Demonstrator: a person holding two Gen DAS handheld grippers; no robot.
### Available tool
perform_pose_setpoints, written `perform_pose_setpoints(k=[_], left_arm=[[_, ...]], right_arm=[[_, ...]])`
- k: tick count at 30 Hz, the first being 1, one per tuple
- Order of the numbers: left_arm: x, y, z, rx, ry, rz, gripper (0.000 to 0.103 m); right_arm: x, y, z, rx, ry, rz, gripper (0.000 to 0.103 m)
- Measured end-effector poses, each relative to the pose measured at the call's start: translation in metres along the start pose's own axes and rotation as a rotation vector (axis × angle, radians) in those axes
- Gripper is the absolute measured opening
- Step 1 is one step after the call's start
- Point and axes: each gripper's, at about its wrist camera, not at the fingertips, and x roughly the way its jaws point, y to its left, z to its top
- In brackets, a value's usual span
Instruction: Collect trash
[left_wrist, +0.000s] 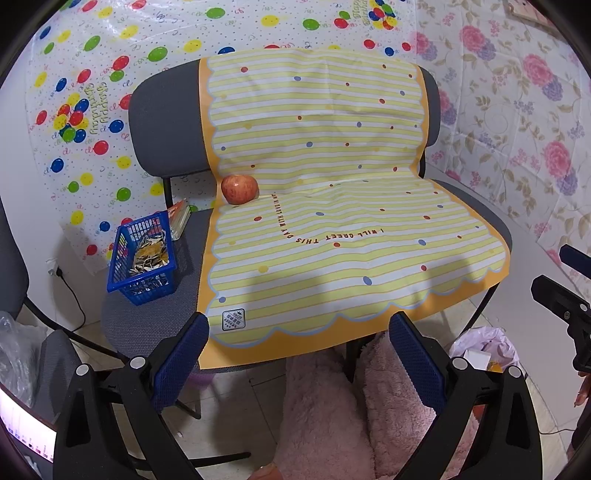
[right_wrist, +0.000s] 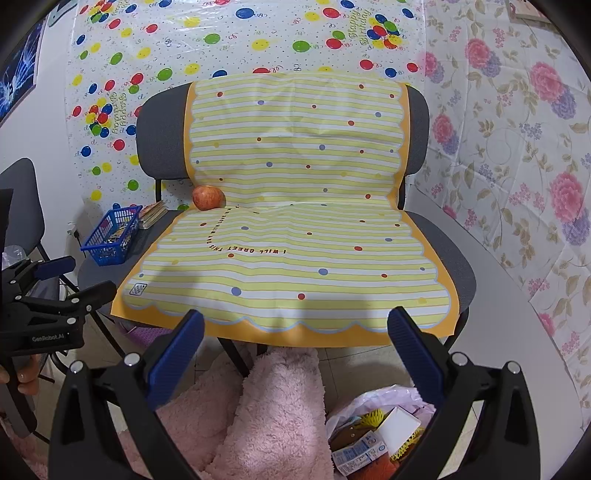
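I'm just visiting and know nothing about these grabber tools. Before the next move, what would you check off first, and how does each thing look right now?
1. Left gripper open and holding nothing: ok.
2. Right gripper open and holding nothing: ok.
3. Trash bag on the floor open, litter already inside: ok.
4. Loose trash left on the striped mat: none seen, only an apple: ok.
5. Blue basket contents trash or not: cannot tell.
6. Grippers apart from each other: ok.
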Motion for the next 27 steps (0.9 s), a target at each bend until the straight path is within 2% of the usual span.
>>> perform_pose_setpoints(k=[27], left_arm=[[-0.0013,0.0004,-0.0033,-0.019,0.008,0.015,0.097]], right_arm=[[0.0002,-0.0011,-0.0022,0.003,0.003,-0.001,0.097]])
